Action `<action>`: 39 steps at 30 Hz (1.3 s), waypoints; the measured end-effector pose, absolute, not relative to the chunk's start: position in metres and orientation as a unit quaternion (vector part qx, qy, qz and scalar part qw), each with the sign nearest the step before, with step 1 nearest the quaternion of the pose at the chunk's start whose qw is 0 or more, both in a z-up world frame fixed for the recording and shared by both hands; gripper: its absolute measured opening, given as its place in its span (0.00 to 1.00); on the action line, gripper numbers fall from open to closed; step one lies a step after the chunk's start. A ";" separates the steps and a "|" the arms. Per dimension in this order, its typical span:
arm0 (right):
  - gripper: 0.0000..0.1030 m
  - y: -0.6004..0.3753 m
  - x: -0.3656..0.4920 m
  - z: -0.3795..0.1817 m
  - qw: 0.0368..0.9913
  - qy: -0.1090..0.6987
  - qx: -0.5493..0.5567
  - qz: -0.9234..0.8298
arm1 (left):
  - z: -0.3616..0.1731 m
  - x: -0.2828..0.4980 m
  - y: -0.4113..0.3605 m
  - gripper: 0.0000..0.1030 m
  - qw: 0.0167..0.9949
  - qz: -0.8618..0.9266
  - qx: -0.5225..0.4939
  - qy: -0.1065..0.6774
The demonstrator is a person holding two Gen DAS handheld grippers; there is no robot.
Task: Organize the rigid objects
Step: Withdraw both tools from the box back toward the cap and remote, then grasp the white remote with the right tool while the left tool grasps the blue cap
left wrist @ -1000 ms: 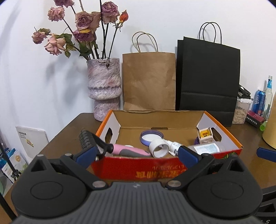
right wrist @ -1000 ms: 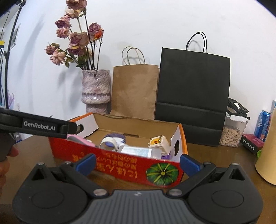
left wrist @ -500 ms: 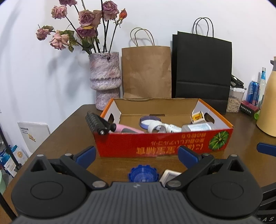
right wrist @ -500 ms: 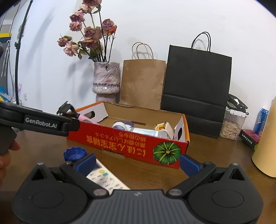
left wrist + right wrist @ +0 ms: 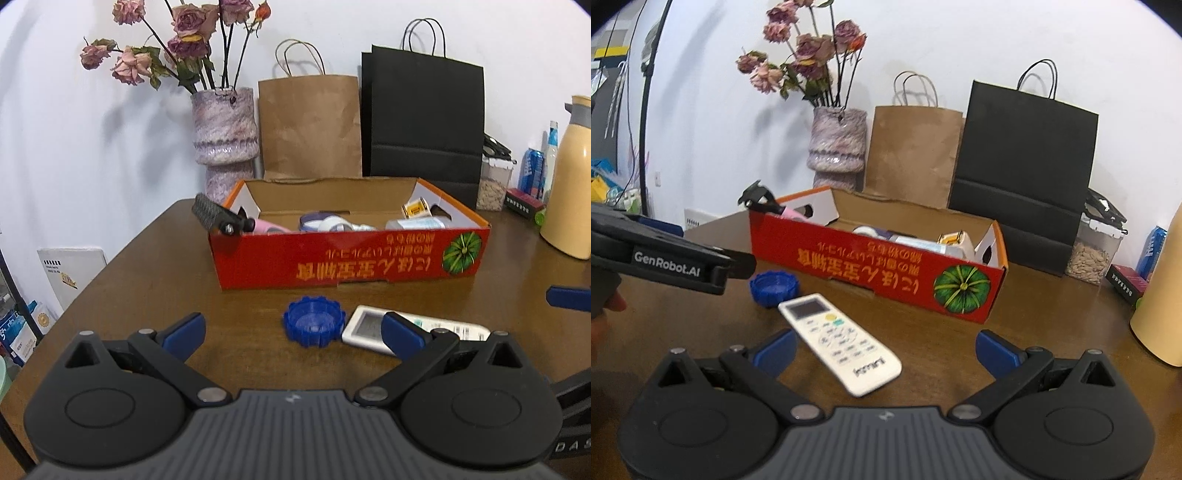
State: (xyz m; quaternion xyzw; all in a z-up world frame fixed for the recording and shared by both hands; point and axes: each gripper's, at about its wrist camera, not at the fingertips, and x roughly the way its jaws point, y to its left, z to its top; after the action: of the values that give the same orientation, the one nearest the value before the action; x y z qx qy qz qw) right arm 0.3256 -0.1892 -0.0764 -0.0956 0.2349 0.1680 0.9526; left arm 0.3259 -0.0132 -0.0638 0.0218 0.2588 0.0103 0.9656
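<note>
A red cardboard box (image 5: pixel 351 254) (image 5: pixel 879 266) stands on the brown table, holding a pink-handled black brush (image 5: pixel 221 219), a white roll, a bottle and a small yellow-white item. In front of it lie a blue ridged lid (image 5: pixel 314 325) (image 5: pixel 774 284) and a white remote control (image 5: pixel 369 326) (image 5: pixel 838 339). My left gripper (image 5: pixel 293 332) is open, a short way behind the lid, nothing between its fingers. My right gripper (image 5: pixel 884 349) is open just behind the remote's near end. The left gripper's body (image 5: pixel 665 254) shows at the left of the right wrist view.
Against the wall stand a vase of dried roses (image 5: pixel 225 125), a brown paper bag (image 5: pixel 310 125) and a black paper bag (image 5: pixel 424 114). At the right are a yellow jug (image 5: pixel 570 177), a seed jar (image 5: pixel 493 184), cans and a small box. A hand (image 5: pixel 602 317) shows at left.
Both grippers have pulled back from the box, away from it and lower. The blue lid and the remote have come into view on the table in front of the box.
</note>
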 end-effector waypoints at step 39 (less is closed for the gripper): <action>0.88 -0.148 0.413 -0.110 0.901 0.337 -0.072 0.262 | -0.078 0.343 0.013 1.00 0.958 0.014 0.014 0.288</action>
State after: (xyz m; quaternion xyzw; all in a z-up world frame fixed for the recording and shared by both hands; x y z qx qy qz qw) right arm 0.4127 -0.1477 -0.1098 -0.0717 0.3369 0.2624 0.9014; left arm 0.3430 0.0133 -0.0785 0.0138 0.2875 0.0145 0.9576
